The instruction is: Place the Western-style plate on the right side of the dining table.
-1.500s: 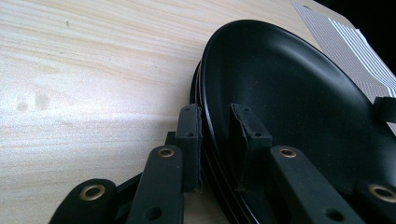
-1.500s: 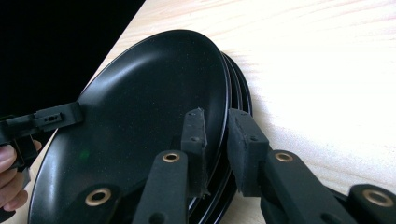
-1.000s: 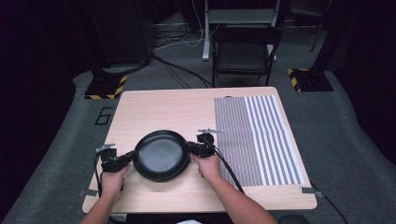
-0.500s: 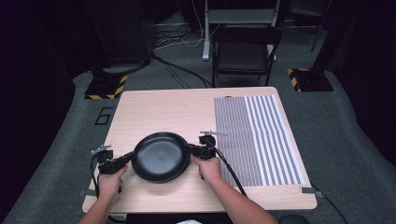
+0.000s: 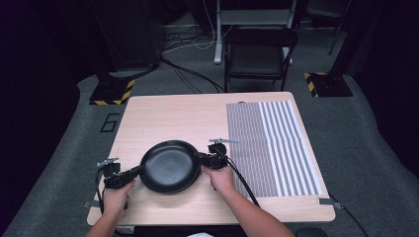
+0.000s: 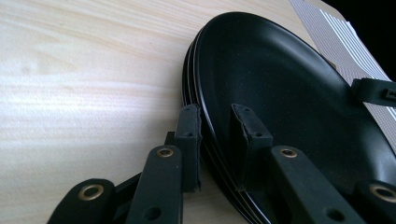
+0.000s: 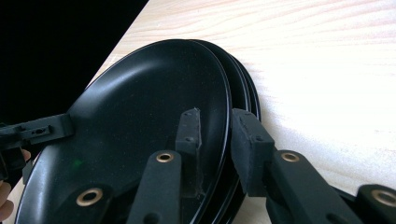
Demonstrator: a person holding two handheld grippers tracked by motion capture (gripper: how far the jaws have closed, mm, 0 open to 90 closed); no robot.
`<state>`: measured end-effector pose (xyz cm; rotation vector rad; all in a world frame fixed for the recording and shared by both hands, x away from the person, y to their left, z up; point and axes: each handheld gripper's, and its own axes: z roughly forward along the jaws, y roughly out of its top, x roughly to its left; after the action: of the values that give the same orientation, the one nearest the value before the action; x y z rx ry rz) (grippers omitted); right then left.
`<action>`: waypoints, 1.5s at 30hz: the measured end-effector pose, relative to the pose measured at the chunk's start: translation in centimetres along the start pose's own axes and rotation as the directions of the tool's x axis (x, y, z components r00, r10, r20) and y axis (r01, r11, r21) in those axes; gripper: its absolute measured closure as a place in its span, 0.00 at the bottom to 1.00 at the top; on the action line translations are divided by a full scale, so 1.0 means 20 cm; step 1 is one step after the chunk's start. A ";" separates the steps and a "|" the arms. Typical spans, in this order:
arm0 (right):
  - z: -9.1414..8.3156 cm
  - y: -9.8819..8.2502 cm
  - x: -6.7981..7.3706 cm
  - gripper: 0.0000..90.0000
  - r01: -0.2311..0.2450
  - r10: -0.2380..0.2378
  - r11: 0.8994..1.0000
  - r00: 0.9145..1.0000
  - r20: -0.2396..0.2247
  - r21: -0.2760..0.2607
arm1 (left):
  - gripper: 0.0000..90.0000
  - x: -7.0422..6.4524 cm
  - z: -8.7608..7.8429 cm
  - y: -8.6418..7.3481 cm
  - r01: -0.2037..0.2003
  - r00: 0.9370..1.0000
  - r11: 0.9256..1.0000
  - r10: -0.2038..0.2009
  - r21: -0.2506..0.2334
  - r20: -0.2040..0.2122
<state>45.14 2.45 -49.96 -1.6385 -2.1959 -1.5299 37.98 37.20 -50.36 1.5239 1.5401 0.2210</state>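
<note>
A stack of black plates (image 5: 170, 165) sits at the near left of the wooden table (image 5: 173, 118). My left gripper (image 5: 138, 171) is shut on the stack's left rim, and my right gripper (image 5: 200, 158) is shut on its right rim. In the left gripper view the jaws (image 6: 215, 116) straddle the layered rims of the plates (image 6: 289, 93), one jaw inside the top plate and one outside. The right gripper view shows the same hold (image 7: 215, 119) on the plates (image 7: 140, 102), with the other gripper (image 7: 42, 130) across the dish.
A grey and white striped cloth (image 5: 274, 143) covers the right part of the table, just right of my right hand. Behind the table's far edge stands a black chair (image 5: 259, 54). Cables run across the floor at the back.
The plates and both grippers have shifted slightly toward the near left of the table. Both holds on the rims are unchanged.
</note>
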 end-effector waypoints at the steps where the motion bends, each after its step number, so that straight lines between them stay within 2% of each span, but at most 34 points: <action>1: 0.00 0.00 0.00 0.80 0.001 -0.001 1.000 1.000 0.001 0.002 | 0.81 0.00 0.00 0.00 -0.002 1.000 1.000 0.002 0.003 -0.003; 2: 0.00 0.01 0.00 0.80 0.004 -0.004 1.000 1.000 -0.010 0.008 | 0.81 -0.01 0.00 0.00 0.015 1.000 1.000 -0.015 -0.001 -0.001; 5: 0.01 0.01 0.00 0.79 0.012 -0.012 1.000 1.000 -0.008 0.008 | 0.82 0.00 0.00 0.00 0.009 1.000 1.000 -0.009 0.003 -0.007; 6: 0.01 0.01 0.00 0.79 0.029 -0.029 1.000 1.000 -0.002 0.005 | 0.82 0.00 0.00 0.00 0.023 1.000 1.000 -0.023 -0.009 -0.004; 8: 0.01 0.01 0.00 0.79 0.031 -0.031 0.999 1.000 -0.002 0.007 | 0.82 0.00 0.00 0.00 0.030 1.000 1.000 -0.029 -0.010 0.005; 9: 0.01 0.01 0.00 0.79 0.027 -0.027 1.000 1.000 -0.006 0.006 | 0.83 0.01 -0.01 0.00 0.040 0.999 0.999 -0.040 -0.008 0.007; 14: 0.03 0.01 0.00 0.79 0.004 -0.003 1.000 0.999 -0.036 0.023 | 0.84 0.02 -0.05 0.01 0.030 1.000 1.000 -0.030 -0.011 0.001; 16: 0.05 0.00 0.00 0.79 -0.030 0.032 0.999 0.998 -0.054 0.031 | 0.84 0.02 -0.06 0.01 0.032 0.999 0.999 -0.032 -0.021 -0.001; 20: 0.05 -0.01 0.00 0.79 -0.044 0.046 0.998 0.997 -0.062 0.037 | 0.83 0.03 -0.06 0.01 0.017 1.000 1.000 -0.017 -0.008 0.000; 25: 0.06 -0.01 0.00 0.81 -0.053 0.056 0.998 0.996 -0.072 0.045 | 0.83 0.03 -0.07 0.00 0.020 1.000 1.000 -0.020 -0.020 -0.003; 28: 0.07 -0.01 0.00 0.81 -0.031 0.034 0.998 0.997 -0.070 0.046 | 0.83 0.03 -0.07 0.01 0.010 1.000 1.000 -0.010 -0.010 -0.001; 35: 0.08 0.00 0.01 0.79 0.004 -0.002 0.999 0.999 -0.053 0.044 | 0.83 0.04 -0.07 0.00 0.008 1.000 1.000 -0.007 -0.026 0.009; 37: 0.09 0.01 0.03 0.76 0.032 -0.030 0.998 0.999 -0.034 0.051 | 0.83 0.04 -0.07 0.00 0.007 1.000 1.000 -0.007 -0.023 0.009; 38: 0.09 0.01 0.06 0.75 0.076 -0.076 0.995 0.997 -0.002 0.060 | 0.83 0.04 -0.07 0.00 0.006 1.000 1.000 -0.006 -0.024 0.009; 41: 0.10 0.02 0.07 0.75 0.075 -0.076 0.994 0.997 0.012 0.081 | 0.83 0.04 -0.07 0.00 0.005 1.000 1.000 -0.005 -0.024 0.008; 45: 0.10 0.04 0.05 0.78 0.052 -0.052 0.992 0.999 -0.007 0.115 | 0.83 0.04 -0.06 0.00 0.028 1.000 0.999 -0.028 -0.031 0.015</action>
<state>46.34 4.52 -49.88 -1.5566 -2.2952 -1.3873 37.26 38.46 -50.12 1.4754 1.5389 0.2171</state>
